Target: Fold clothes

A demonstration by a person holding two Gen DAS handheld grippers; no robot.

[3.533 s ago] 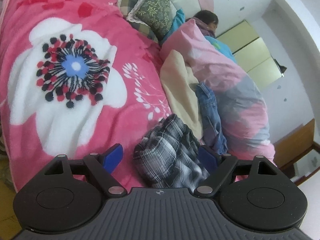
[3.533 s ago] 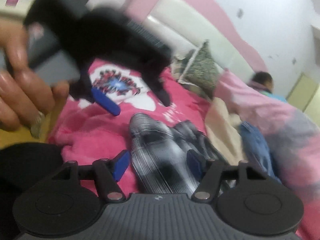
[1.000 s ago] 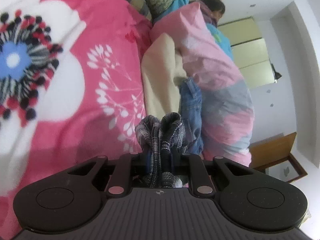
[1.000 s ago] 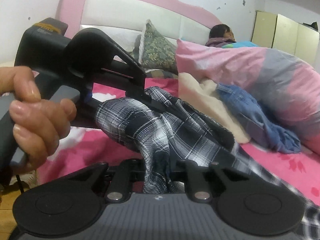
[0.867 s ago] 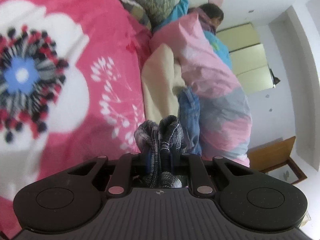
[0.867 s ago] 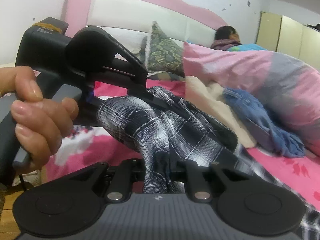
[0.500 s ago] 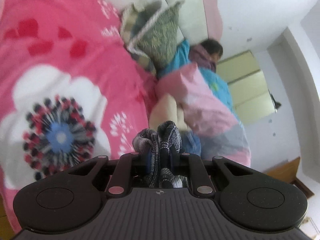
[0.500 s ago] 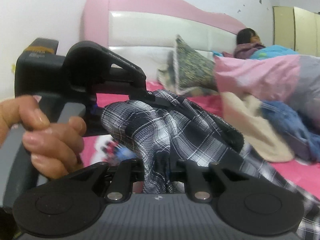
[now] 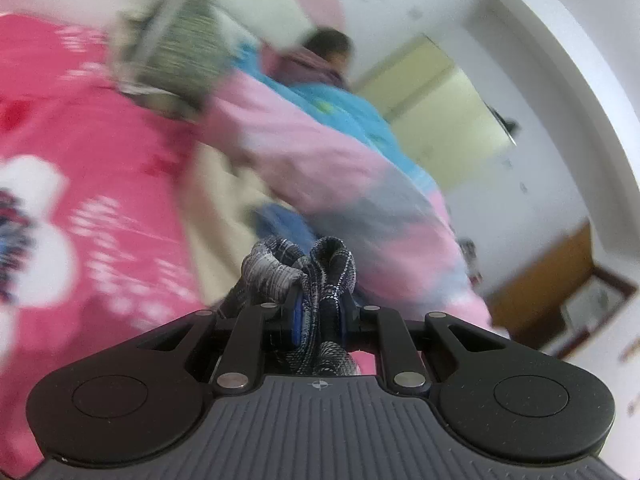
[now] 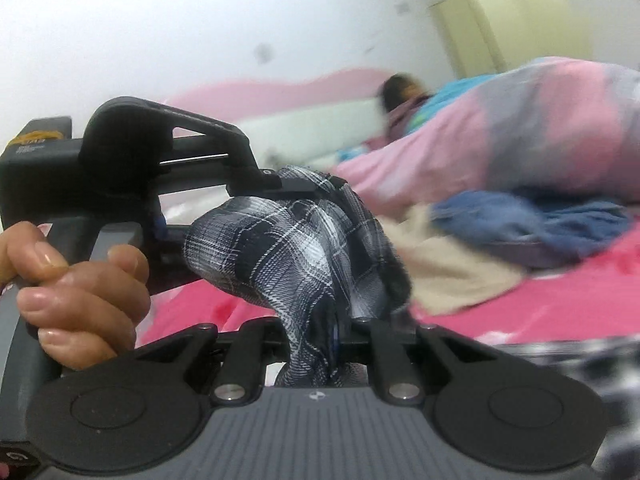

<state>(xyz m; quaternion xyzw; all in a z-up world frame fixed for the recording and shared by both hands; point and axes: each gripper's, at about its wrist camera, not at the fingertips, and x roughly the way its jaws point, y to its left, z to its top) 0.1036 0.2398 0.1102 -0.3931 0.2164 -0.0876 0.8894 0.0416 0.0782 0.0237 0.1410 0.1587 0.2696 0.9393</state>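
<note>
Plaid shirt [image 10: 304, 248] bunched up above the pink bed [image 10: 540, 304], left gripper [image 9: 320, 312] pinching one part, right gripper [image 10: 340, 332] pinching another, blue jeans [image 10: 532, 220], maybe, on the far right.

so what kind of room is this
Most likely a bedroom. A pink padded headboard stands against the wall, a pink floral blanket covers the bed, and a person lies under a quilt. A pale wardrobe stands behind. Clothes lie loose on the bed.
</note>
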